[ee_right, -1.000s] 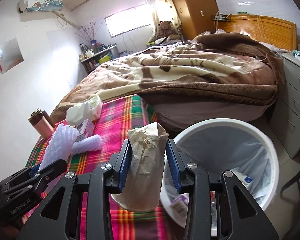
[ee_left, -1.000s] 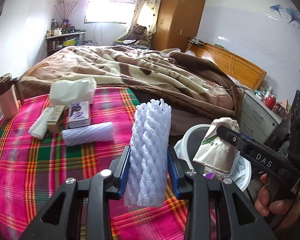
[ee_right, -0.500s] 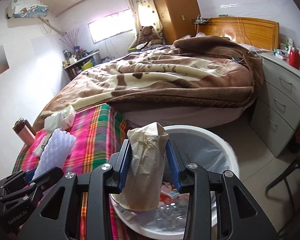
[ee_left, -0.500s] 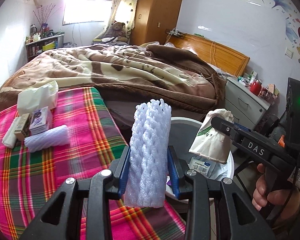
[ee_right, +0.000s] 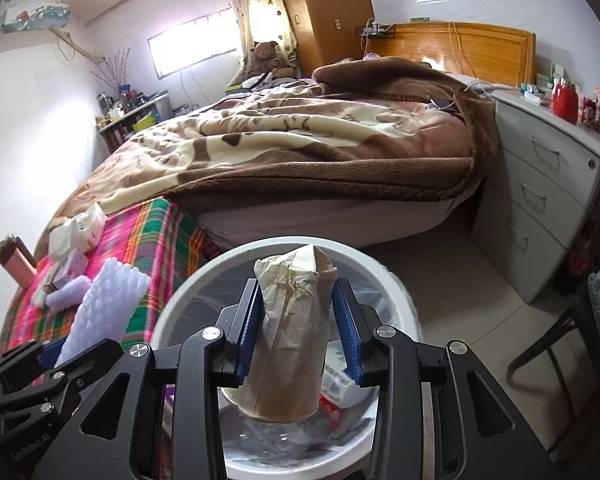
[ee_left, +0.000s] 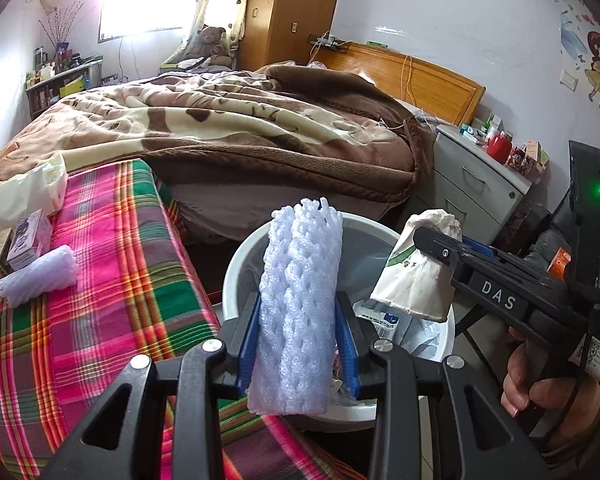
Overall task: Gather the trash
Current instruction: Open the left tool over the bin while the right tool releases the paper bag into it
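Note:
My left gripper (ee_left: 298, 342) is shut on a white foam net sleeve (ee_left: 296, 308) and holds it upright over the near rim of the white trash bin (ee_left: 236, 260). My right gripper (ee_right: 296, 330) is shut on a crumpled paper bag (ee_right: 290, 336) and holds it over the open bin (ee_right: 396, 292), which holds wrappers and a plastic liner. The paper bag also shows in the left wrist view (ee_left: 416, 272), above the bin's right side. A second foam sleeve (ee_left: 38, 276), small boxes (ee_left: 28, 236) and a white tissue pack (ee_left: 28, 194) lie on the plaid cloth (ee_left: 112, 280).
A bed with a brown blanket (ee_left: 228, 128) lies behind the bin. A grey drawer cabinet (ee_right: 540, 196) stands to the right, with a red jar (ee_right: 564, 100) on top. A pink flask (ee_right: 16, 260) stands at the cloth's left edge.
Both grippers have swung right from over the plaid cloth to above the bin, each still holding its item. The paper bag now hangs over the bin's inside.

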Motion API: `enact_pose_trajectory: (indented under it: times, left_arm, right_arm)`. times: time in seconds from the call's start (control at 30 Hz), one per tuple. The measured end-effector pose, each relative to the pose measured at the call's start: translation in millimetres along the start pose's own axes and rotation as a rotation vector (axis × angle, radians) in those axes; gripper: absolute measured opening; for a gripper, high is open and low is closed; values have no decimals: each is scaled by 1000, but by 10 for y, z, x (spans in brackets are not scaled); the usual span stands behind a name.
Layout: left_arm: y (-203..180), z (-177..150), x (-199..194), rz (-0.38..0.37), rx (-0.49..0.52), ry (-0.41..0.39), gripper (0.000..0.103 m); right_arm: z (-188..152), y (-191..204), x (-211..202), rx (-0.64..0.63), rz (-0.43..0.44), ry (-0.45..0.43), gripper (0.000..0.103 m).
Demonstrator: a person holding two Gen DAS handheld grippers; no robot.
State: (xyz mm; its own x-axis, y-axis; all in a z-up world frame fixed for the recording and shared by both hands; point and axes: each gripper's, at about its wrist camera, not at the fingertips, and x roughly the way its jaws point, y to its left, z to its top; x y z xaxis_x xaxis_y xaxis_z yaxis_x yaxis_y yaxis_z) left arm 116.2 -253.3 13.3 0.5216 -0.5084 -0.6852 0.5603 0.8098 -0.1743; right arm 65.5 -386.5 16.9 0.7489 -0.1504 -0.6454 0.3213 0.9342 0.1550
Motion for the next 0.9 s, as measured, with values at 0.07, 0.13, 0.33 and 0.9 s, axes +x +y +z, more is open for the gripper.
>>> enact_pose_trajectory:
  times: [0.07, 0.13, 0.33, 0.9]
  left_arm:
    - [-61, 9, 39, -1, 13, 3, 37]
    - [-94, 8, 77, -1, 17, 9, 37]
    - [-144, 25, 180, 5, 17, 30, 37]
    - [-85, 36, 141, 7, 1, 26, 71]
  right_arm:
    - [1, -36, 12, -4, -11, 2, 38]
    - [3, -76, 24, -8, -20, 6, 38]
    - [8, -164, 76, -10, -30, 16, 40]
    - [6, -163, 75, -23, -29, 21, 61]
